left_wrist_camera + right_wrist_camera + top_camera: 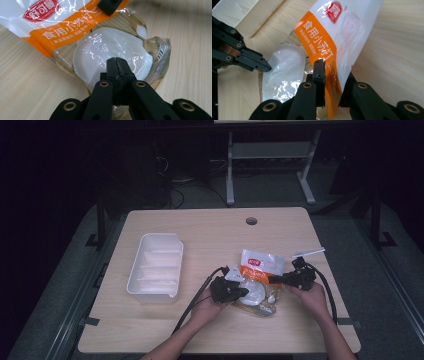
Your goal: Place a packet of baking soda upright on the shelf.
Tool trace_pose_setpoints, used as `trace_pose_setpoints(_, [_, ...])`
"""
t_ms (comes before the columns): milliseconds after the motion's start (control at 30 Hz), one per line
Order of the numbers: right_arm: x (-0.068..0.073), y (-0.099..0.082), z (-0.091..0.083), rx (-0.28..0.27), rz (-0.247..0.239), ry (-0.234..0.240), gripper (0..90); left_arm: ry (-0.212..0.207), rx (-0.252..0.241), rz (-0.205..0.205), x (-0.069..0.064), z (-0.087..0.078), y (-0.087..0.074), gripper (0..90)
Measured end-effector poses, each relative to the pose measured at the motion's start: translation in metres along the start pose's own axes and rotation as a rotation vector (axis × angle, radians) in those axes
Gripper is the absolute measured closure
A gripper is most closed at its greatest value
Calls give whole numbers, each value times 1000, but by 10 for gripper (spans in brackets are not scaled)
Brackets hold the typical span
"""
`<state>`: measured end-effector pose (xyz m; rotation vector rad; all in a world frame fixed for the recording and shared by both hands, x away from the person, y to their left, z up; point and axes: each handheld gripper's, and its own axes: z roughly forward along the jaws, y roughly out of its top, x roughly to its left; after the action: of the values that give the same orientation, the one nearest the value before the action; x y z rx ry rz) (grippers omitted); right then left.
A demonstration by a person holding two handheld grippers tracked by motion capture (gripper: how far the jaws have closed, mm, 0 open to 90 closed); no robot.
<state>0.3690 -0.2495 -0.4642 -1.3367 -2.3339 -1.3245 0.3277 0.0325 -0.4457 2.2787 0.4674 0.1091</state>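
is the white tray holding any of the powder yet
No: in the high view the white tray has bare compartments, and the white powder sits inside the bag beside it.

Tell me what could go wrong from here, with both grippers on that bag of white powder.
1. The left gripper pinches the clear film of the bag right at the white lump; a hard pull may tear it and spill powder on the table.
2. The right gripper has only the edge of the orange band between its jaws, so the bag may slip out.
3. The white tray lies close beside the left hand; a swing could knock it.
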Motion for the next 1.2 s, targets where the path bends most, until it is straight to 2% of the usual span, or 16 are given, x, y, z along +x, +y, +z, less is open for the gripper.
trace_pose_setpoints(67, [-1, 0, 1, 9, 7, 1, 795, 2, -4, 1, 0, 0, 0, 900])
trace_pose_setpoints(133, [-2, -1, 2, 10, 16, 21, 857, 2, -7, 1, 0, 0, -1, 898])
trace_pose_setpoints(167, [-2, -1, 2, 10, 16, 21, 857, 2, -8, -2, 0, 0, -1, 898])
trace_pose_setpoints(200, [0, -1, 1, 8, 3, 22, 887, 8, -6, 1, 0, -1, -1, 881])
trace_pose_setpoints(333, [2, 0, 0, 5, -17, 15, 891, 4, -9, -13, -1, -3, -1, 836])
trace_pose_setpoints(433, [3, 1, -1, 2, -16, 16, 891, -14, -31, -28, -1, -9, -2, 797])
trace_pose_setpoints(533, [7, 2, -3, -1, -33, 15, 892, -21, -49, -21, -4, -18, -4, 740])
trace_pose_setpoints(800, [27, 10, -12, -20, -105, 6, 893, -27, -101, -19, -14, -44, -17, 640])
trace_pose_setpoints(933, [32, 12, -16, -26, -115, 7, 894, -17, -110, -19, -16, -51, -22, 597])
trace_pose_setpoints(1000, [39, 15, -23, -53, -140, 12, 894, -14, -113, -16, -17, -56, -27, 544])
trace_pose_setpoints(1100, [44, 17, -27, -62, -148, 15, 894, -10, -112, -16, -18, -59, -32, 509])
trace_pose_setpoints(1133, [51, 21, -33, -69, -173, 15, 894, -6, -113, -18, -18, -61, -34, 461])
trace_pose_setpoints(1200, [58, 24, -37, -67, -202, 0, 894, -16, -120, -32, -18, -64, -38, 438])
